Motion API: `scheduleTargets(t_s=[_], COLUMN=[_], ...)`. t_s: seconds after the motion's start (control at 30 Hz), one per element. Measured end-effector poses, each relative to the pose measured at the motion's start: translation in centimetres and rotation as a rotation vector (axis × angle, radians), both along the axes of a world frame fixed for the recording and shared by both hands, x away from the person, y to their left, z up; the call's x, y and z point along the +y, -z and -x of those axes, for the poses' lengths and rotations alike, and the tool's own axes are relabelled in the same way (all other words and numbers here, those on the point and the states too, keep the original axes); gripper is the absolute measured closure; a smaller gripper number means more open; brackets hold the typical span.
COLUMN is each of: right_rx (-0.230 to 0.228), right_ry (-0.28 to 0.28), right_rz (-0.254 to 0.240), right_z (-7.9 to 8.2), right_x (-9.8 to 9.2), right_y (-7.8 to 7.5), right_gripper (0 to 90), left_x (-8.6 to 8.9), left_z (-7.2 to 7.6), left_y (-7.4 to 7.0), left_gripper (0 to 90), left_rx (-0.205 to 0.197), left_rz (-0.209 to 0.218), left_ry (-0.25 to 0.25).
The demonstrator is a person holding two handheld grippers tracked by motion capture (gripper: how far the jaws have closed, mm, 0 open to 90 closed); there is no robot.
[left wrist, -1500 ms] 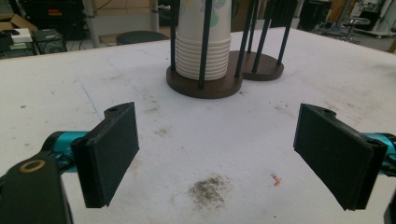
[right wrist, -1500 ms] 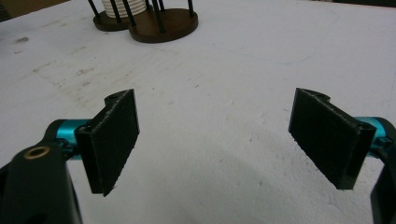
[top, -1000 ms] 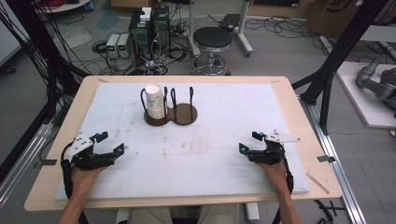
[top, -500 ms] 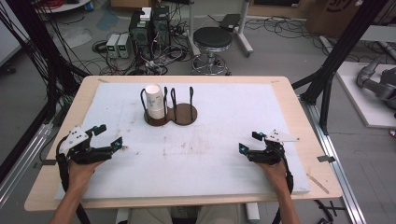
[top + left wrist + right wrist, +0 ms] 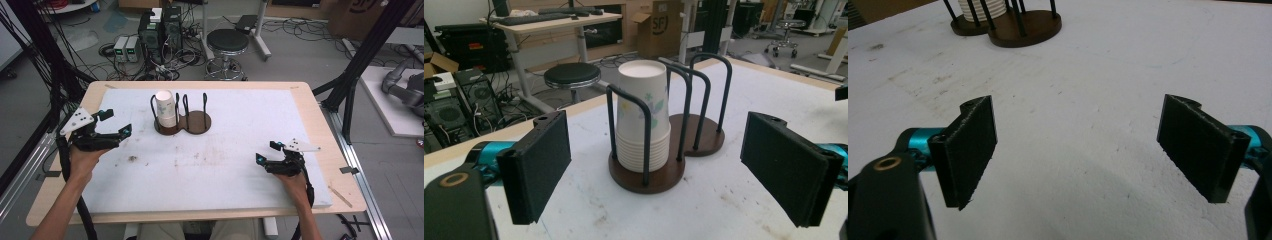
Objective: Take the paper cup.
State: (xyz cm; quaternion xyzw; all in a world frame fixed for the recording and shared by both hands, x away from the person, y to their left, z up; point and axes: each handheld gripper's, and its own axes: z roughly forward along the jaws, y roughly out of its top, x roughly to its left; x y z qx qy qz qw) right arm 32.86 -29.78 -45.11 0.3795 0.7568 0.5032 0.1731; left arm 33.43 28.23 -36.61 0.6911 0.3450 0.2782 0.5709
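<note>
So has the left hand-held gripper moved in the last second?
Yes. The left hand-held gripper has moved away from the person, up the table's left edge, now nearer level with the cup holder.

Left gripper (image 5: 116, 125), left of frame: black body, grey three-cornered plate on top, teal-tipped black jaws with flat rectangular pads, black cable trailing down. Right gripper (image 5: 267, 152), lower right: same build (brass-ringed hole at its own view's lower left). Forearms bare, no sleeves.
</note>
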Motion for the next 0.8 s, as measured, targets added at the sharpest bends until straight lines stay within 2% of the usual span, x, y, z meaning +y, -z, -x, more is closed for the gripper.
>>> scheduleTargets(t_s=[0.2,0.5,0.67,0.73,0.8], right_rx=[0.002,0.005,-0.002,-0.004,-0.003], right_ry=[0.000,0.000,-0.001,-0.002,0.000], right_rz=[0.001,0.001,0.003,0.002,0.000], right_z=[0.0,0.0,0.0,0.0,0.1], right_x=[0.0,0.0,0.0,0.0,0.0], right_y=[0.0,0.0,0.0,0.0,0.0], right_gripper=[16.5,16.5,16.5,16.5,16.5], left_x=[-0.1,-0.2,-1.1,-1.6,-2.0], left_z=[-1.6,-5.3,-7.1,-8.0,-8.7], left_y=[-1.6,-4.8,-5.4,-5.6,-5.7], left_gripper=[12.9,12.8,12.9,12.8,12.8], left_rx=[0.007,0.031,0.056,0.066,0.072], left_rz=[-0.004,-0.023,-0.045,-0.071,-0.079], left_ry=[0.000,0.044,0.073,0.093,0.105])
